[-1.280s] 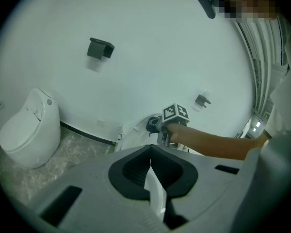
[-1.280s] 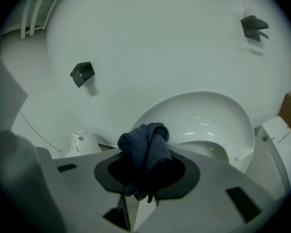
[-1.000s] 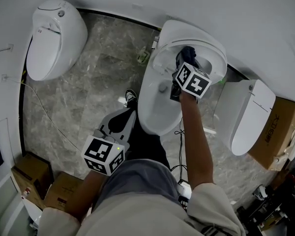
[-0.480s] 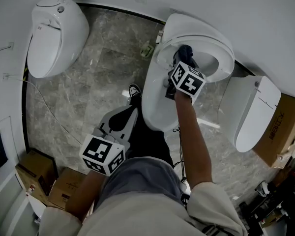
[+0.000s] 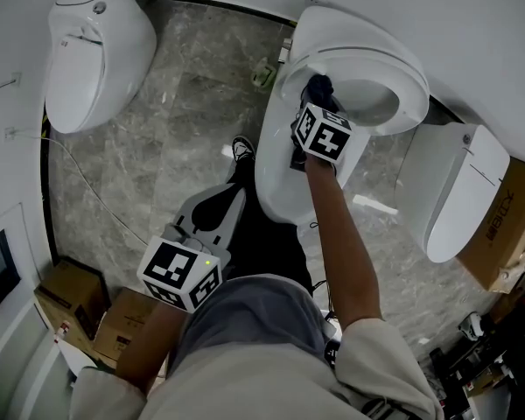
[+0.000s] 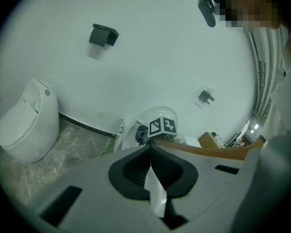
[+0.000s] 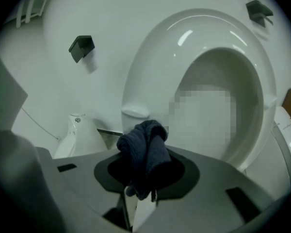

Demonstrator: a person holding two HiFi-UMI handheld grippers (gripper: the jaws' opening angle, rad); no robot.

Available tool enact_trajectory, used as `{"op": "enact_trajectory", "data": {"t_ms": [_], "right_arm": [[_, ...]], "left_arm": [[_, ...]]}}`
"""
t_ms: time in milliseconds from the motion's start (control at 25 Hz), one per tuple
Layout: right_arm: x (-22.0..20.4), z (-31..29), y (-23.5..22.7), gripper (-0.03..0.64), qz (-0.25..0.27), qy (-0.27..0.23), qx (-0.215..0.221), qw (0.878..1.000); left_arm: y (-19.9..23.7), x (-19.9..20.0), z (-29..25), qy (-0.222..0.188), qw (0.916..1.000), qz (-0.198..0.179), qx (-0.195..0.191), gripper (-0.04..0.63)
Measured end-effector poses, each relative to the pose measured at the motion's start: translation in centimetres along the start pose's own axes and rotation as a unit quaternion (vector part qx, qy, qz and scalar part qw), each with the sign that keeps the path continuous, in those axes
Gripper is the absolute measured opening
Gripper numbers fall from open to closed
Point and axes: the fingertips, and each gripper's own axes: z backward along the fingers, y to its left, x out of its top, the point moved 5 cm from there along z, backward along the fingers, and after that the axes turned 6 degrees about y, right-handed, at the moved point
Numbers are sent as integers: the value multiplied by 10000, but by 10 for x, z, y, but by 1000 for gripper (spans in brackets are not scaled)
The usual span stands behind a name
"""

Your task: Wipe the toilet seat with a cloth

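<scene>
The dark blue cloth (image 5: 319,87) sits bunched, pinched between the right gripper's (image 5: 318,103) jaws, at the toilet seat's (image 5: 409,73) rim, at 9 o'clock of the open bowl (image 5: 367,101), which is white inside. From that toilet, the left gripper (image 5: 208,221), jaws pressed together and empty, hangs at 7 o'clock. A second toilet (image 5: 92,55) stands at 9 o'clock, a third (image 5: 455,191) at 4 o'clock, and cardboard boxes (image 5: 66,303) far off at 8 o'clock.
</scene>
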Motion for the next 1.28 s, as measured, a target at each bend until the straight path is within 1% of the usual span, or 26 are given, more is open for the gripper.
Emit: {"op": "enact_trajectory", "data": {"t_ms": [200,320,600,680,920,1120,1280], "right_arm": [[-19,-21,0,104,107,219,32,9997],[-31,-34,-1,104,160,363,9,9992],[-51,-51,-3,104,310,450,-96,9985],[-55,-54,-4,104,282,483,-106,9984],[-86,-69,-19,104,-201,826,-106,9963],[-107,-82,-34,104,-892,1093,-73,9900],[-118,-92,-42,104,-1401,1108,53,9839]], "left_arm": [[5,-5,-5,109,9999,-42,63,9],[10,-10,-6,134,9998,15,141,9],[19,-30,-6,289,9991,166,258,9],[20,-34,-8,326,9989,187,263,9],[18,-41,-15,421,9986,187,253,9],[17,-46,-20,553,9979,176,281,9],[16,-51,-26,684,9972,114,283,9]]}}
